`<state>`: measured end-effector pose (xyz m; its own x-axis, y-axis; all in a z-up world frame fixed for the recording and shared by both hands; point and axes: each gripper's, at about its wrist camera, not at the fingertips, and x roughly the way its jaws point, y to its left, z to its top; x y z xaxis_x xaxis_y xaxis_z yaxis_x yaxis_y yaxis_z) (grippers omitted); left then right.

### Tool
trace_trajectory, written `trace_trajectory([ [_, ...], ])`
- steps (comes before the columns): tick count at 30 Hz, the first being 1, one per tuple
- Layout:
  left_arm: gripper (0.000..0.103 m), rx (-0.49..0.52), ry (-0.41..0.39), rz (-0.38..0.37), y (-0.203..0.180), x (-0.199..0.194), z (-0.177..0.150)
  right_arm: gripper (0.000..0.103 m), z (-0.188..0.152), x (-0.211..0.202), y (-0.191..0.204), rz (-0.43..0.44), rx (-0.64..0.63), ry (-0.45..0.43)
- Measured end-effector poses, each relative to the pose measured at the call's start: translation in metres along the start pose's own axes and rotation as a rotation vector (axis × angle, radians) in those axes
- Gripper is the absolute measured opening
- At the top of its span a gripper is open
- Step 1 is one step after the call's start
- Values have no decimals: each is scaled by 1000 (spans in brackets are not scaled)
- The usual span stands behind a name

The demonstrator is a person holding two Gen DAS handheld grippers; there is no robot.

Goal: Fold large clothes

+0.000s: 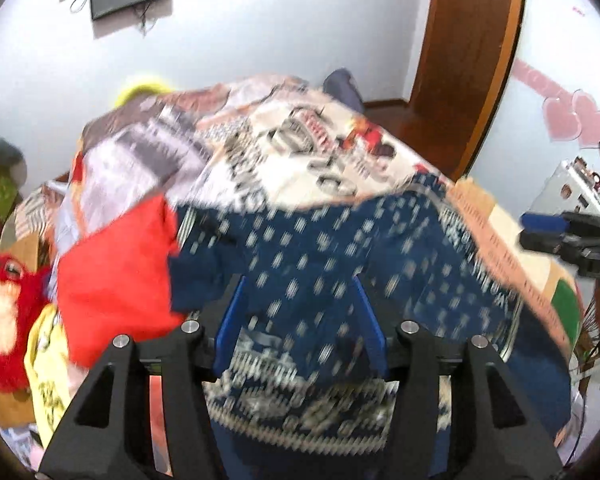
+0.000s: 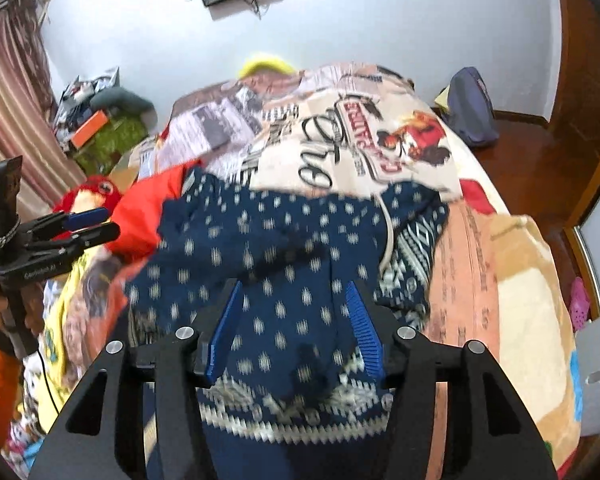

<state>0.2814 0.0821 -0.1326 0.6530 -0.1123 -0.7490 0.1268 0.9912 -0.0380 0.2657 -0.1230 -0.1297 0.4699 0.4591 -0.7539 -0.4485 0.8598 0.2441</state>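
Note:
A navy sweater (image 1: 320,264) with white dots and a patterned white hem lies bunched on the bed; it also shows in the right wrist view (image 2: 284,248). My left gripper (image 1: 300,284) hovers just above it with blue pads apart, nothing between them. My right gripper (image 2: 294,286) is also open and empty over the sweater. The right gripper shows at the right edge of the left wrist view (image 1: 540,230); the left gripper shows at the left of the right wrist view (image 2: 96,222). Both views are motion-blurred.
The bed carries a printed cream and orange blanket (image 2: 364,136). A red-orange garment (image 1: 116,276) lies left of the sweater, with a red plush toy (image 1: 4,304) and yellow cloth (image 1: 48,364) beyond. A dark bag (image 2: 472,104) sits at the bed's far edge. A wooden door (image 1: 472,52) stands behind.

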Motion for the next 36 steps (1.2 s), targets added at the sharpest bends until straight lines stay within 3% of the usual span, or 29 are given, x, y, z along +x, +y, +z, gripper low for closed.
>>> trace_trajectory([
  [4, 53, 42, -7, -38, -20, 19, 18, 53, 11, 18, 3, 37, 14, 17],
  [8, 53, 71, 49, -57, -37, 55, 16, 53, 10, 46, 5, 59, 21, 74],
  [12, 53, 69, 153, -75, -42, 95, -5, 53, -4, 77, 1, 63, 23, 179],
  [16, 53, 87, 248, -45, -40, 123, -40, 53, -22, 96, -11, 49, 47, 274],
  [18, 55, 81, 271, -38, -38, 129, -54, 53, -28, 97, -15, 55, 41, 286],
  [28, 58, 30, 223, -31, -22, 86, -82, 64, -49, 71, -8, -7, -28, 291],
  [31, 65, 23, 232, -15, -15, 74, -92, 65, -57, 68, -8, -39, -41, 294],
  [36, 68, -20, 218, -3, 4, 51, -106, 65, -70, 57, -19, -38, 41, 293],
])
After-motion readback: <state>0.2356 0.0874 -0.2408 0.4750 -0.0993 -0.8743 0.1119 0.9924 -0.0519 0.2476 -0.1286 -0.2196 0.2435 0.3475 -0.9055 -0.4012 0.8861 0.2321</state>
